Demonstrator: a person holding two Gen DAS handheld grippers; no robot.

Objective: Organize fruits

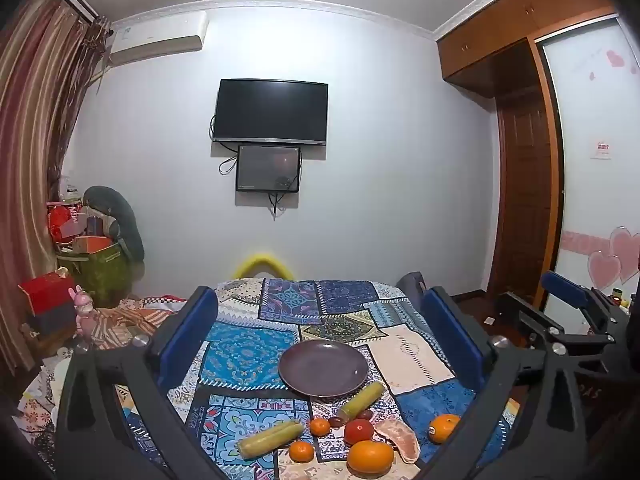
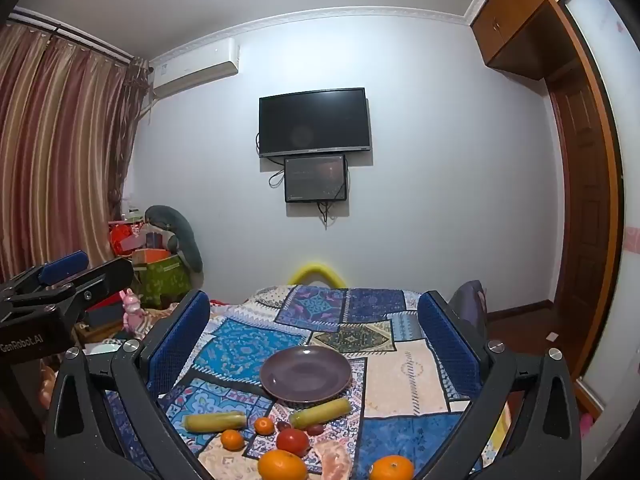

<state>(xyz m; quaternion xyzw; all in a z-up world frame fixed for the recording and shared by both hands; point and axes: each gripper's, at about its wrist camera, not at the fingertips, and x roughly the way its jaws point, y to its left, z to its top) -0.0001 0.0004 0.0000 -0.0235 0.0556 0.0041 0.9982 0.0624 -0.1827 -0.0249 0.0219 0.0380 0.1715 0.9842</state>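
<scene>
Left wrist view: the left gripper point(image 1: 320, 328) stands wide apart with nothing between its blue pads, held above a table with a patchwork cloth point(image 1: 248, 354). An empty purple plate point(image 1: 323, 367) lies between the two fingers, nearer the right one. The fruit sits below the plate, at the near edge: two wrapped corn cobs point(image 1: 270, 438), two small tangerines point(image 1: 301, 451), a red tomato point(image 1: 359, 431), a peeled pomelo piece point(image 1: 398, 438) and two large oranges point(image 1: 370, 457). None touches the fingers. The right gripper point(image 1: 576, 300) shows at the right edge.

Right wrist view: the right gripper point(image 2: 314, 320) is likewise spread wide and grips nothing. The plate point(image 2: 306, 374) lies midway between its fingers, the fruit in a loose group nearer the camera, with one orange point(image 2: 392, 468) apart to the right. The left gripper point(image 2: 64, 268) juts in at the left edge.
</scene>
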